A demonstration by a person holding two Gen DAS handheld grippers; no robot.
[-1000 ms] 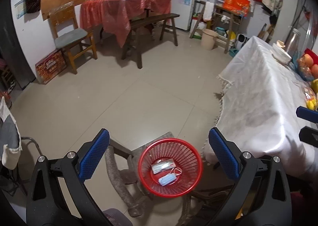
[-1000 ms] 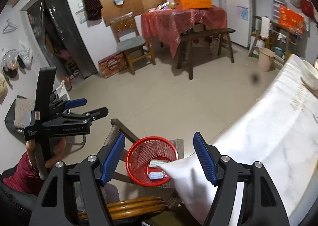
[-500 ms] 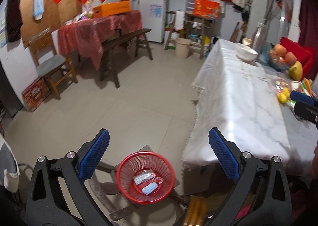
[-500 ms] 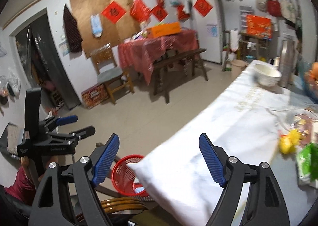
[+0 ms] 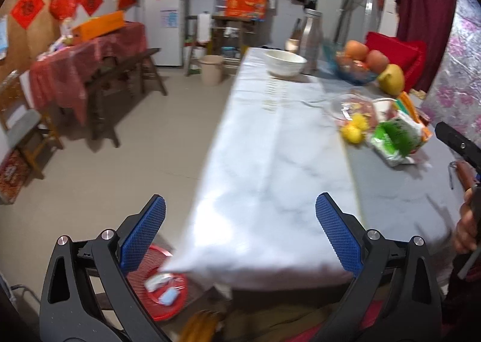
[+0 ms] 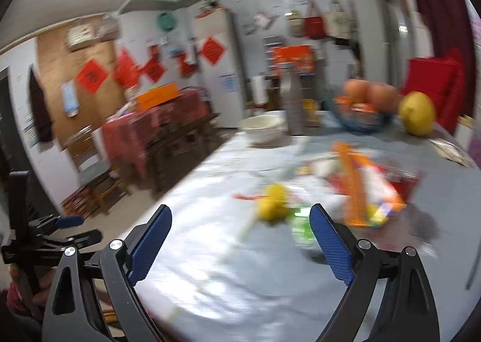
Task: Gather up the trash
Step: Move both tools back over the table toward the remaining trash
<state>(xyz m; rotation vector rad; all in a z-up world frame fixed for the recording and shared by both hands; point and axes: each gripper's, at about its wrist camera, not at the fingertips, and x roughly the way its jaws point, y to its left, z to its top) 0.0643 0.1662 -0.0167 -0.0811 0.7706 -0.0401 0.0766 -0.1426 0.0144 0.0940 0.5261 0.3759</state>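
From the left wrist, my left hand-held gripper (image 5: 239, 223) hangs released over the counter's (image 5: 270, 161) near end; the red basket (image 5: 162, 291) sits below-left. From the right wrist, my right hand-held gripper (image 6: 240, 235), also released, should slow and centre on the blurred green wrapper (image 6: 300, 224) before closing.

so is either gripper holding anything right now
No. The left gripper and right gripper are both open with nothing between their pads; the wrappers lie untouched on the table.

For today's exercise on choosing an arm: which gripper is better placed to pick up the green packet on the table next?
Probably the right gripper: open, with the green packet just ahead near its fingers. The left gripper hangs at the table's near end, farther from it.
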